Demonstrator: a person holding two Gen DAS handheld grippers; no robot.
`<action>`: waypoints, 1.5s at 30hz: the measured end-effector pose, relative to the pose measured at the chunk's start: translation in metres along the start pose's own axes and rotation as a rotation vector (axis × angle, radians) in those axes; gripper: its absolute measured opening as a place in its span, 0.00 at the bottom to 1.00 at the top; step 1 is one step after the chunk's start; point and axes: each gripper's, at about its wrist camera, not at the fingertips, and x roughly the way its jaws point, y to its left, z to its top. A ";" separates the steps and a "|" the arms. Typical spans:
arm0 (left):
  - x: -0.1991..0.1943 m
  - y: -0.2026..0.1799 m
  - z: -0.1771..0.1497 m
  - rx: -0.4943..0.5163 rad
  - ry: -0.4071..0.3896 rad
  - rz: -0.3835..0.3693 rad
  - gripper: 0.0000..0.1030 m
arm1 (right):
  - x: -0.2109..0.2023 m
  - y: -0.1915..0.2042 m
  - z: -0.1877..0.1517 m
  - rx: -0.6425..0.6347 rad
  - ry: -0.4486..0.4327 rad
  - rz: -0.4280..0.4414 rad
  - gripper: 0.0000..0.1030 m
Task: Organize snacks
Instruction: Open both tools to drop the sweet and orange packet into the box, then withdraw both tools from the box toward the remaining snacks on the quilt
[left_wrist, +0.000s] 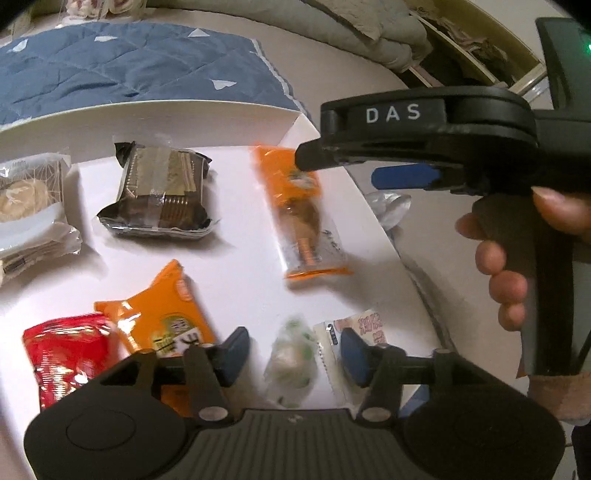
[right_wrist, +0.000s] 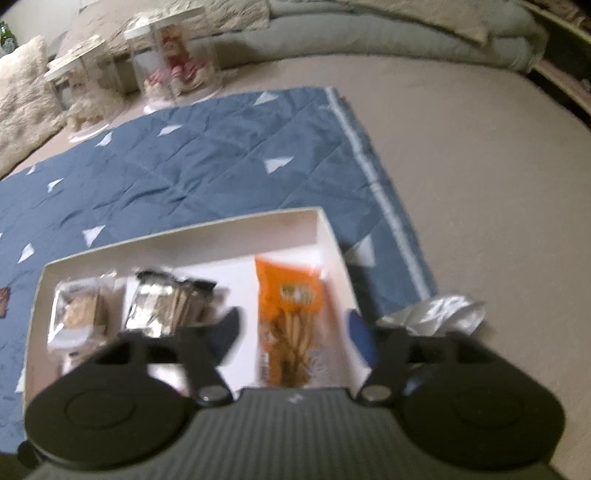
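The white box (left_wrist: 291, 122) lies on a blue quilt (left_wrist: 110, 66) on a bed, and the snacks lie flat on its floor. From the left claw's (left_wrist: 291, 350) view a dark biscuit pack (left_wrist: 162, 192) lies near the back wall, a long orange stick pack (left_wrist: 303, 218) to its right, a clear pack of pale biscuits (left_wrist: 29, 206) at the left edge, and nearer the camera a red pouch (left_wrist: 66, 358) with a second orange pack (left_wrist: 162, 321) touching it. A small green-and-white sweet (left_wrist: 291, 358) and a white sachet (left_wrist: 354, 332) lie close to the left claw's tips, the sweet between the jaws.

Both claws are released. The left jaws stand apart around the sweet, and no pad seems to press it. The right claw (right_wrist: 291, 328) stands open over the stick pack (right_wrist: 291, 314), whose near end lies between its jaws, with nothing gripped; in the left view it reaches in from the right, a hand (left_wrist: 517, 258) on its grip.

All these should be light and crackly, in slippery film that slides under a pad. The biscuits and sticks are probably brittle, so a gentle pinch suits them: across the narrow width of the stick pack near its middle, or on a crimped end seal. The sweet is small and round and may roll or squirt aside; a grip square across its body is safest. A crumpled silver wrapper (right_wrist: 436, 314) lies outside the box.
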 end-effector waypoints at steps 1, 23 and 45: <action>-0.001 -0.001 0.001 0.007 0.002 0.006 0.56 | -0.001 0.000 0.000 -0.002 0.008 0.007 0.76; -0.049 -0.022 -0.007 0.079 -0.028 0.088 0.66 | -0.014 0.003 -0.026 -0.022 0.110 0.221 0.25; -0.074 -0.024 -0.018 0.078 -0.035 0.138 0.74 | -0.032 0.013 -0.043 -0.058 0.123 0.153 0.25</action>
